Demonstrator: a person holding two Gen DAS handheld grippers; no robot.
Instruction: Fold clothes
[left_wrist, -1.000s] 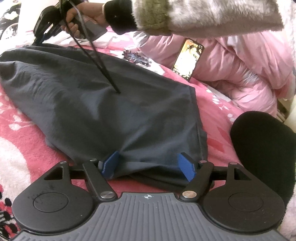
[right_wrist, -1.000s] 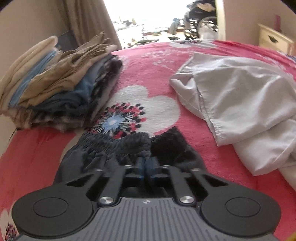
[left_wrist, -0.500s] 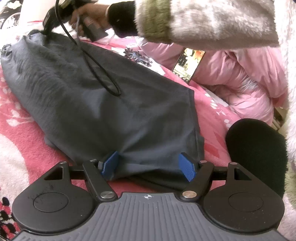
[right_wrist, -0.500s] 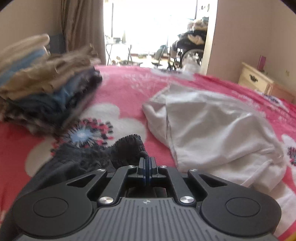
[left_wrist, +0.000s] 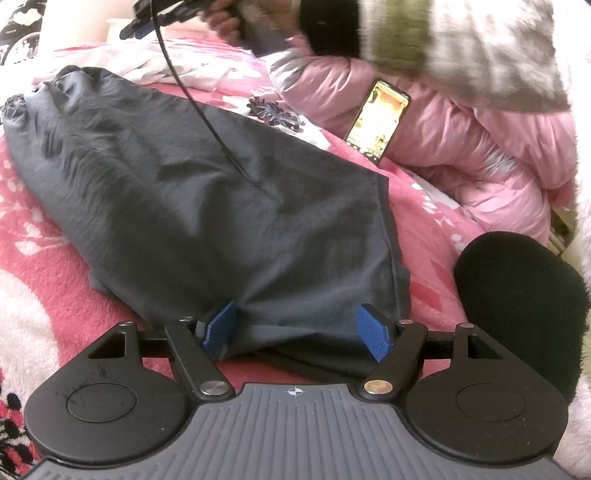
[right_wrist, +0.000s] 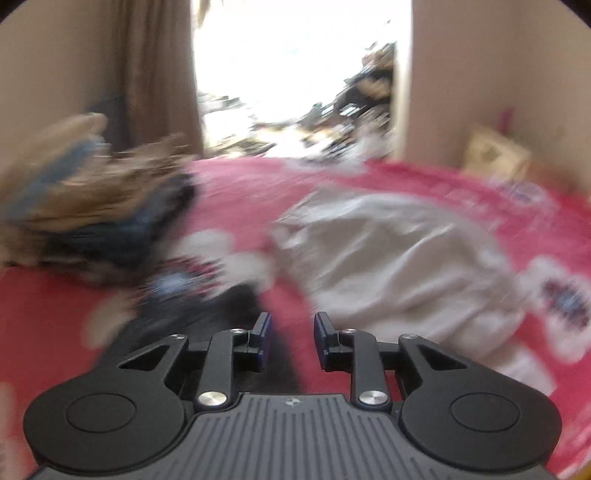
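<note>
dark grey garment (left_wrist: 207, 199) lies spread flat, lightly wrinkled, on bed.

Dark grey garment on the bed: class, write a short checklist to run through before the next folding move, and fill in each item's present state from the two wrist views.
1. Left gripper open around the hem of the dark grey garment: ok.
2. Right gripper open and holding nothing: ok.
3. Garment spread flat: not ok, the waistband end is bunched.
4. Cable clear of the cloth: not ok, it lies across the garment.
5. Phone clear of the garment: ok, it leans on the pink quilt beside it.
6. Stack of folded clothes tidy: cannot tell, that view is blurred.
</note>
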